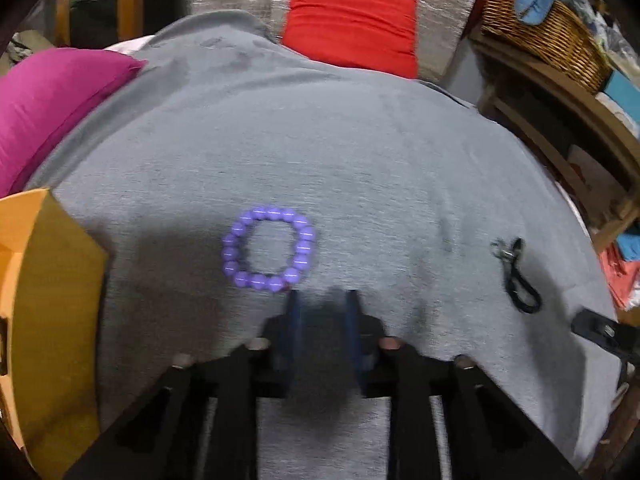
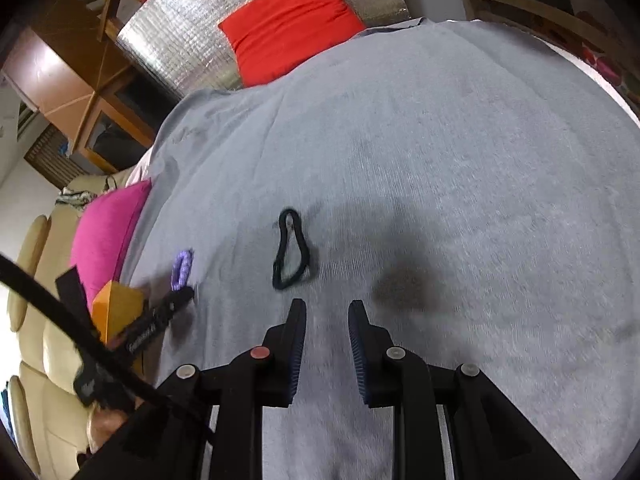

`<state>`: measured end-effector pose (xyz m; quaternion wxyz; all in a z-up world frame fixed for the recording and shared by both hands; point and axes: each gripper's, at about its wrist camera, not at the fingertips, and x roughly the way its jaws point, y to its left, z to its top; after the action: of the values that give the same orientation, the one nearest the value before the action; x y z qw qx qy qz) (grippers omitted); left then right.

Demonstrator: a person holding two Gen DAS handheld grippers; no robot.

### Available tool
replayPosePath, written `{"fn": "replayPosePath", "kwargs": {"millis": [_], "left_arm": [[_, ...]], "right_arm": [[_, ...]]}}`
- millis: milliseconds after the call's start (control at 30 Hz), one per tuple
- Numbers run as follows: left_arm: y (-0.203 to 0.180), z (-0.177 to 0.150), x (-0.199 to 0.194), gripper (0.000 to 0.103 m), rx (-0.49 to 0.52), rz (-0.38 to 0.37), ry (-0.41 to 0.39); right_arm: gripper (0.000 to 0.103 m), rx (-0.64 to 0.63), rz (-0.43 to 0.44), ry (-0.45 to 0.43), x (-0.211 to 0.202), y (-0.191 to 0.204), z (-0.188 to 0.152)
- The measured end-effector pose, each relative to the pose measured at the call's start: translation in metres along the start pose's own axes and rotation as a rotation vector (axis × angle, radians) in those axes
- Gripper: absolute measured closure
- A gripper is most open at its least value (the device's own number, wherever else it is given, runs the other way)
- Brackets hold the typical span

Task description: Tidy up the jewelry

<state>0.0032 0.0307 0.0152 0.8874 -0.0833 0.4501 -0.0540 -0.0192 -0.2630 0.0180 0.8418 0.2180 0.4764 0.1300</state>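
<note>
The grey blanket (image 1: 360, 152) spreads wide and bare ahead of both grippers, bounded by a magenta cushion (image 1: 52, 108) and an orange box (image 1: 48, 280) on the left and a red cushion (image 1: 352, 24) at the far edge. The left gripper (image 1: 322, 300) is parted and empty, its fingertips just short of the purple bead bracelet (image 1: 269, 249). The right gripper (image 2: 327, 312) is likewise parted and empty, near the black cord loop (image 2: 290, 250) lying flat on the blanket.

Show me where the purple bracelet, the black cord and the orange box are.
purple bracelet (image 1: 269, 220): left wrist view, on its far beads.
black cord (image 2: 302, 240): right wrist view, on its right strand.
orange box (image 1: 52, 280): left wrist view, on its side wall.
</note>
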Motion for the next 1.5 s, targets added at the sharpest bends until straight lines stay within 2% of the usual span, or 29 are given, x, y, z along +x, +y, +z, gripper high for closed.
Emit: {"fn": "replayPosePath", "kwargs": {"millis": [67, 133, 200, 367, 433, 467, 500, 533, 567, 600, 700, 900, 1067, 1100, 1167, 1233, 1300, 1333, 1500], "left_arm": [[-0.007, -0.001, -0.001, 0.091, 0.022, -0.038, 0.012], [-0.014, -0.003, -0.002, 0.094, 0.049, -0.072, 0.026], [-0.019, -0.004, -0.005, 0.094, 0.073, -0.1, 0.032], [-0.007, 0.001, -0.014, 0.094, 0.054, -0.07, 0.007], [0.002, 0.003, -0.015, 0.093, 0.026, -0.02, -0.005], [0.006, 0.003, -0.014, 0.091, 0.017, 0.0, -0.006], [0.01, 0.004, -0.013, 0.083, 0.006, 0.022, -0.004], [0.013, 0.005, -0.012, 0.066, -0.005, 0.04, -0.006], [0.015, 0.005, -0.012, 0.056, -0.012, 0.058, -0.014], [0.016, 0.004, -0.012, 0.042, -0.014, 0.079, -0.029], [0.015, 0.005, -0.012, 0.04, -0.013, 0.109, -0.053], [0.013, 0.008, 0.003, 0.036, -0.039, 0.128, -0.06], [0.005, 0.009, 0.012, 0.036, -0.037, 0.101, -0.047], [0.004, 0.008, 0.011, 0.036, -0.034, 0.089, -0.04], [-0.003, 0.006, 0.011, 0.051, -0.011, 0.08, -0.033], [-0.01, 0.006, 0.011, 0.074, 0.021, 0.071, -0.034], [-0.015, 0.005, 0.01, 0.089, 0.028, 0.046, -0.028], [-0.017, 0.005, 0.009, 0.093, 0.029, 0.027, -0.022], [-0.023, 0.003, 0.002, 0.096, 0.025, -0.062, -0.002]], "right_arm": [[0.079, 0.008, 0.003, -0.006, 0.007, 0.003, 0.005], [0.074, 0.003, 0.003, -0.014, 0.013, 0.007, 0.009], [0.061, -0.002, 0.002, -0.019, 0.022, 0.012, 0.013], [0.058, 0.008, -0.009, -0.02, 0.04, 0.017, 0.019], [0.063, -0.011, -0.036, -0.031, 0.045, 0.02, 0.02], [0.07, -0.024, -0.053, -0.038, 0.046, 0.022, 0.021], [0.075, -0.038, -0.067, -0.042, 0.048, 0.023, 0.021], [0.079, -0.045, -0.072, -0.043, 0.048, 0.023, 0.021], [0.086, -0.055, -0.078, -0.044, 0.049, 0.023, 0.021], [0.09, -0.066, -0.088, -0.044, 0.049, 0.024, 0.02], [0.095, -0.088, -0.093, -0.043, 0.047, 0.023, 0.018], [0.095, -0.109, -0.097, -0.041, 0.035, 0.016, 0.01], [0.095, -0.127, -0.1, -0.038, 0.022, 0.009, 0.004], [0.095, -0.126, -0.1, -0.038, 0.019, 0.007, 0.003], [0.095, -0.123, -0.105, -0.038, 0.014, 0.003, 0.002], [0.095, -0.12, -0.109, -0.039, 0.011, 0.0, 0.003], [0.095, -0.111, -0.113, -0.041, 0.009, -0.006, 0.004], [0.095, -0.107, -0.113, -0.041, 0.009, -0.006, 0.005], [0.095, -0.096, -0.111, -0.05, 0.003, -0.012, 0.008]]}}
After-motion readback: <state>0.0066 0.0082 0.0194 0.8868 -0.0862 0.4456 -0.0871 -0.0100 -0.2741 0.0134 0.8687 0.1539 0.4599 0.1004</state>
